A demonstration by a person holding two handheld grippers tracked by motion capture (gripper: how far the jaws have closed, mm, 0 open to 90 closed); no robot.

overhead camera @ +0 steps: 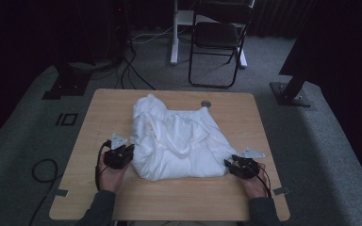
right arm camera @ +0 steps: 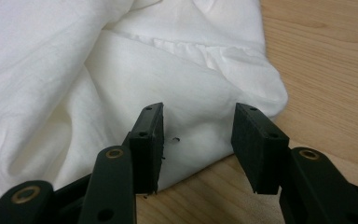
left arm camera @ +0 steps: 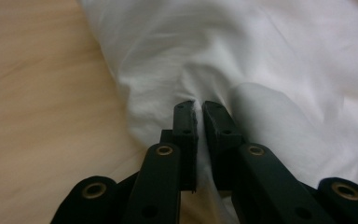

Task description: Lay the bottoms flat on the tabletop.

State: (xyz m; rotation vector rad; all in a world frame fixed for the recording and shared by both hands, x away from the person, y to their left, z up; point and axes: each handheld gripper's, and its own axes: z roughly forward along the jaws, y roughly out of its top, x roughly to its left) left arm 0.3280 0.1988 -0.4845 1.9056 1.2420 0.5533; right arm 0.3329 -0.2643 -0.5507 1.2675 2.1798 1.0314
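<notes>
One white garment (overhead camera: 176, 139), crumpled mid-desk (overhead camera: 179, 197). Two units: left hand-held gripper (left arm camera: 199, 108) pinching a fold at the garment's left edge; right hand-held gripper (right arm camera: 198, 122) spread, jaws over its right corner, not gripping. One folding chair (overhead camera: 219, 33) behind.

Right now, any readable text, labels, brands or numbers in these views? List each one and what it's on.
No readable text in any of the views.
White cloth: plain, no tag or print showing.
Wooden table: no label or marking.
Left gripper and right gripper: black, unmarked.
Floor at the table's left: a black outlined shape that could be "10" or just tape marks; too dim and small to tell.
</notes>
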